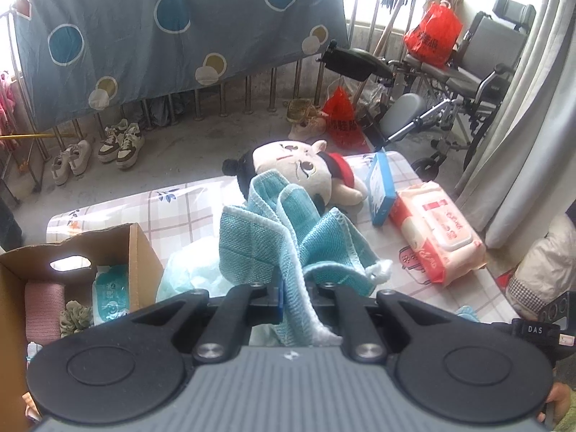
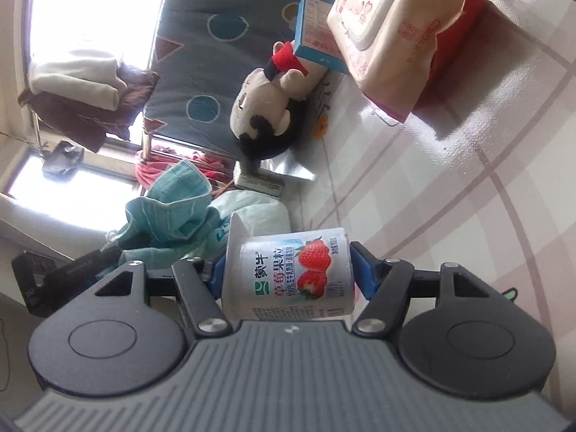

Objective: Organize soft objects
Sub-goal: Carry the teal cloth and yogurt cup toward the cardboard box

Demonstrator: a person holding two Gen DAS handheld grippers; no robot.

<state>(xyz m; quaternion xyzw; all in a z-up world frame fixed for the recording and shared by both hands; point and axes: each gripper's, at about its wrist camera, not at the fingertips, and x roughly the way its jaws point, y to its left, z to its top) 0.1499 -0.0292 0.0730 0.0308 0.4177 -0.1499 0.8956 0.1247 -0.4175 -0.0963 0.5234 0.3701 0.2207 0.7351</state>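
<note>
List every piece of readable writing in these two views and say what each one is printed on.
"蒙牛", "草莓果粒": strawberry yogurt cup, clamped in the right claw.
"DAS": black device at the left view's right edge.
Pink wet-wipes pack: red print, too blurred to read.
Blue box: small print, unreadable.
Red bags: large characters, too blurred to read.

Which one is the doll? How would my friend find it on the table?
Start at the checked tablecloth and go to its far edge. Beside the upright blue box, which stands against the pink wipes pack, lies the doll. It alone has a face: cream head, black hair buns, red collar.
</note>
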